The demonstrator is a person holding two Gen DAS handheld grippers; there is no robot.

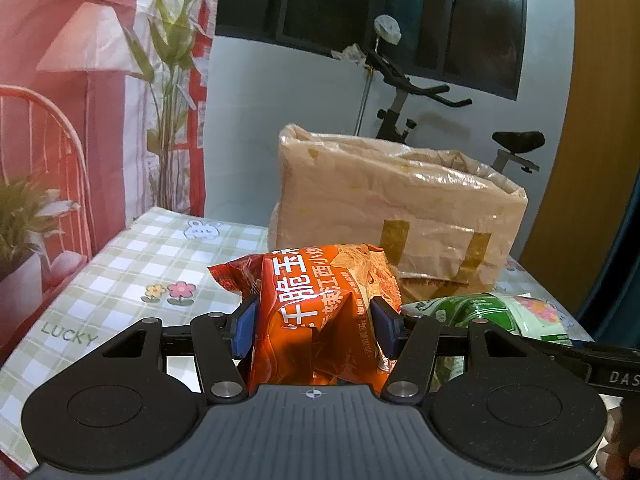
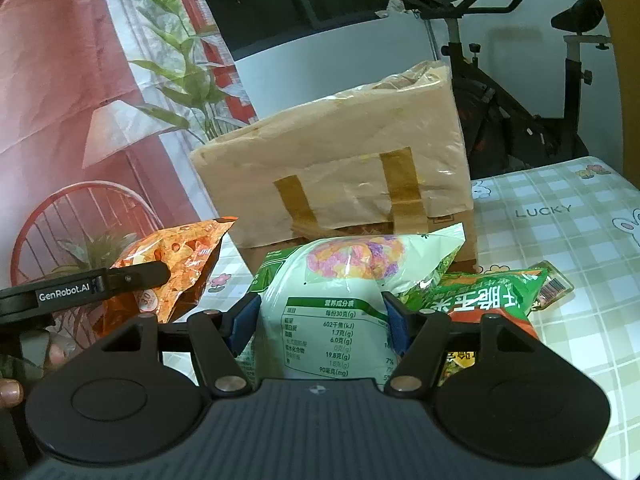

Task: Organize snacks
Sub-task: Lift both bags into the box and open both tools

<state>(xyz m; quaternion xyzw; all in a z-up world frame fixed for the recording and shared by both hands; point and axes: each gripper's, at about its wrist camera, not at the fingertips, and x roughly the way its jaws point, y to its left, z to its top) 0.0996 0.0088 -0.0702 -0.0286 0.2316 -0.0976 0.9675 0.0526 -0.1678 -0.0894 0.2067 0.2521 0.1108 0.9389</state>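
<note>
Table (image 1: 132, 256): I see checked cloth, near edge cut off | paper bag (image 2: 340, 176): upright at the back, inside hidden | left gripper (image 1: 314, 326): clamps orange snack bag (image 1: 320, 300), bottom hidden | right gripper (image 2: 320, 320): clamps white-green snack bag (image 2: 332, 320) | green packet (image 2: 492, 292): only right view shows it, on cloth, partly covered.

Probably a home: an exercise bike (image 2: 520, 92) stands by a dark window (image 1: 360, 12), behind a table with a checked "LUCKY" tablecloth (image 2: 560, 216)
</note>
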